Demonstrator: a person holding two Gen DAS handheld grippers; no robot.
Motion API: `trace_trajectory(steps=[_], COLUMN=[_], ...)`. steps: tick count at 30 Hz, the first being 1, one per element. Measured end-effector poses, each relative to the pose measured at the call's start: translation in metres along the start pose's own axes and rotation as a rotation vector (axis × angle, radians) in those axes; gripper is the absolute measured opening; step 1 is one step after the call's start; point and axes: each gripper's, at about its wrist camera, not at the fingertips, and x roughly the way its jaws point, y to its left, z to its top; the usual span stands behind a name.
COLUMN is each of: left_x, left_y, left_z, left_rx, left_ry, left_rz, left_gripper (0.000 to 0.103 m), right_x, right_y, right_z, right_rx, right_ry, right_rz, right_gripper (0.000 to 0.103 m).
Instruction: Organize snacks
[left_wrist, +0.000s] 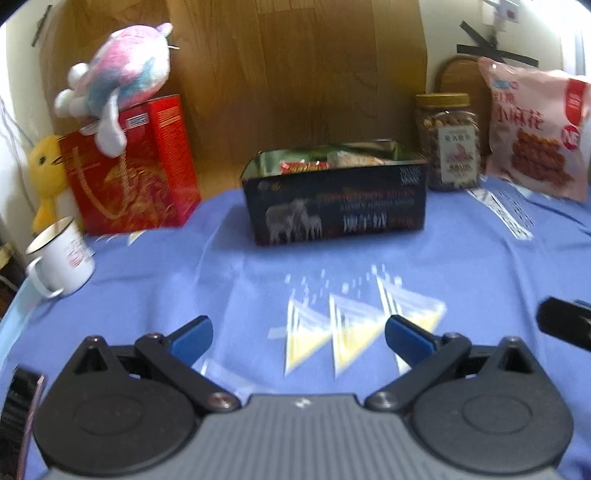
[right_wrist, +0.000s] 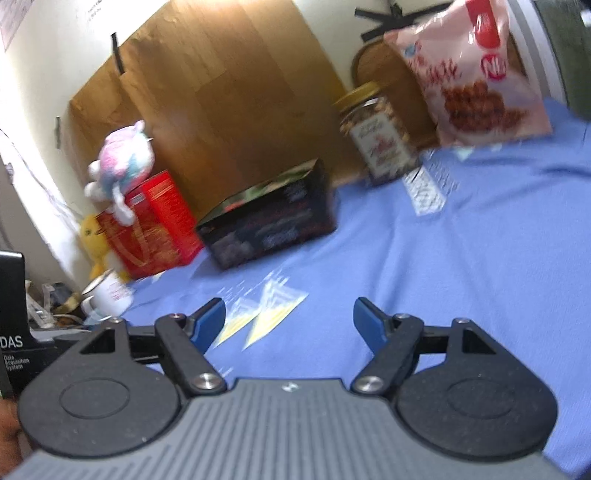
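Note:
A black open box (left_wrist: 334, 206) sits mid-table on the blue cloth, with snack packets (left_wrist: 306, 166) inside. It also shows in the right wrist view (right_wrist: 269, 225). A jar of snacks (left_wrist: 447, 142) with a gold lid and a pink snack bag (left_wrist: 535, 136) stand at the back right; both show in the right wrist view, the jar (right_wrist: 376, 136) and the bag (right_wrist: 476, 74). My left gripper (left_wrist: 297, 334) is open and empty, in front of the box. My right gripper (right_wrist: 288, 319) is open and empty above the cloth.
A red box (left_wrist: 136, 170) with a pink plush toy (left_wrist: 118, 81) on top stands at the back left, beside a yellow plush (left_wrist: 48, 177) and a white mug (left_wrist: 61, 258). A cardboard sheet (left_wrist: 295, 74) leans on the wall behind. A black device (right_wrist: 13, 314) is at the left.

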Motion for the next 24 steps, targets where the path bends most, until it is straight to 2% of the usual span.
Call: trace_trajectory(steps=[3,6,9,11,15,19,21,24], left_x=[0.029,0.049,0.046,0.040,0.031,-0.003,-0.018,-0.038], left_y=[-0.004,-0.008,-0.005,0.000,0.006,0.003,0.002,0.011], left_z=[0.023,0.049,0.067,0.071,0.051,0.013,0.000,-0.011], left_rx=[-0.001,0.016,0.015,0.002,-0.048,-0.073,-0.070,-0.068], left_ry=[0.047,0.099,0.083,0.050,-0.006,-0.062,-0.048,-0.013], left_rz=[-0.026,-0.020,0.024,0.042,0.030,-0.016,-0.009,-0.030], left_gripper=[0.103,0.103,0.103,0.103,0.103,0.103,0.103,0.103], right_x=[0.022,0.050,0.064,0.067,0.063,0.037,0.016,-0.008], right_y=[-0.016,-0.028,-0.021,-0.014,-0.010,-0.008,-0.005,0.005], right_z=[0.012,0.033,0.058,0.063,0.042,0.005,-0.013,-0.031], right_rx=[-0.024,0.027,0.011,0.001,0.006,0.005,0.019,0.053], right_ry=[0.004,0.086,0.144,0.175,0.196,0.110,0.068,0.084], right_rz=[-0.047,-0.076,-0.082,-0.077,-0.049,-0.054,-0.061,-0.062], right_gripper=[0.079,0.078,0.078,0.078,0.078,0.078,0.078,0.078])
